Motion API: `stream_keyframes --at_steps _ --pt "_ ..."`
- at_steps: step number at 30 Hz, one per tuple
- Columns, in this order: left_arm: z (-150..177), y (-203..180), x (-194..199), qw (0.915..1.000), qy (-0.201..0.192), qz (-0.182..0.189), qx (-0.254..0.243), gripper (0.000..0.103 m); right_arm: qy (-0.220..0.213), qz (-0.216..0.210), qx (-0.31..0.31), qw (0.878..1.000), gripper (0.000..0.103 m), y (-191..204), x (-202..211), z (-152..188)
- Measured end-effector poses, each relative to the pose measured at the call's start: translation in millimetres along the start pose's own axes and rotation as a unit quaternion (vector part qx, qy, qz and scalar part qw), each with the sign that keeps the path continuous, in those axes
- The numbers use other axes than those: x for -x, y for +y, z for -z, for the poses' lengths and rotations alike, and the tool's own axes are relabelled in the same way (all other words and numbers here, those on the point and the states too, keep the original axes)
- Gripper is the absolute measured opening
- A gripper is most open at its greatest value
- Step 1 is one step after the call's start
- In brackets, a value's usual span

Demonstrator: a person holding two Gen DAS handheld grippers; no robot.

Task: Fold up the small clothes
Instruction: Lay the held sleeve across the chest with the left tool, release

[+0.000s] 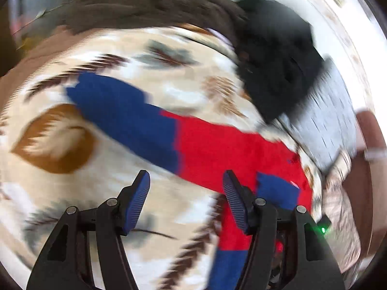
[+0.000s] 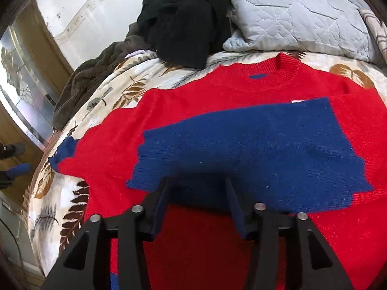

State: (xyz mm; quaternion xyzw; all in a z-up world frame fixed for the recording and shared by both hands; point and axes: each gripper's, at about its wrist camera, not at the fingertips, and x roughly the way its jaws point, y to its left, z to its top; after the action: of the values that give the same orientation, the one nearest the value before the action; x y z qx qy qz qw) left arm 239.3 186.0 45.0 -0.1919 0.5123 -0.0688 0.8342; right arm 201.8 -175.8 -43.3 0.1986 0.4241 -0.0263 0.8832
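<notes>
Red-and-blue sweater (image 2: 217, 111) flat on leaf-print bedspread (image 2: 72, 207), collar toward grey pillow (image 2: 302, 17). 1 sleeve folded across chest, its blue end just ahead of right gripper (image 2: 197, 193): jaws parted, nothing between. Other sleeve (image 1: 135, 118) stretched out long, ahead of left gripper (image 1: 186, 183), also parted, empty. Left nearer that sleeve; likely next fold.

Bright daylight — left view smeared, perhaps by motion; right sharp, edges bowed.
</notes>
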Motion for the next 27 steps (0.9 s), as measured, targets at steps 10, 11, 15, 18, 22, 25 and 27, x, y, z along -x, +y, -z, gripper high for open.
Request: stream_keyframes --at_steps 10,11,15,18,22,25,27 --pt "-11.1 83.1 -42.1 0.9861 0.039 0.041 0.156 0.067 -0.009 -0.018 -0.011 1.0 0.052 -4.7 1.1 2.4" --pt "-10.3 82.8 -53.4 0.9843 0.046 0.051 0.162 0.067 -0.009 -0.02 -0.011 1.0 0.053 -4.9 1.1 2.6" --pt "-15.8 82.6 -86.6 0.9767 0.061 0.068 0.194 0.067 -0.011 -0.028 -0.015 0.999 0.054 -6.4 1.4 2.6" --pt "-26.7 82.0 -90.4 0.9733 0.029 0.077 0.214 0.067 -0.012 -0.036 -0.021 0.999 0.054 -8.8 1.8 2.8" --pt "-41.9 81.5 -92.4 0.9728 0.013 0.092 0.213 0.007 -0.012 -0.045 -0.029 0.999 0.054 -11.9 1.9 2.7" --pt "-45.4 77.8 -91.0 0.975 0.012 0.086 0.204 0.005 -0.012 -0.046 -0.03 0.998 0.054 -12.0 2.3 2.1" --pt "-45.0 69.8 -81.8 0.9797 -0.002 0.076 0.186 0.005 -0.01 -0.043 -0.028 0.999 0.054 -11.5 2.5 1.3"
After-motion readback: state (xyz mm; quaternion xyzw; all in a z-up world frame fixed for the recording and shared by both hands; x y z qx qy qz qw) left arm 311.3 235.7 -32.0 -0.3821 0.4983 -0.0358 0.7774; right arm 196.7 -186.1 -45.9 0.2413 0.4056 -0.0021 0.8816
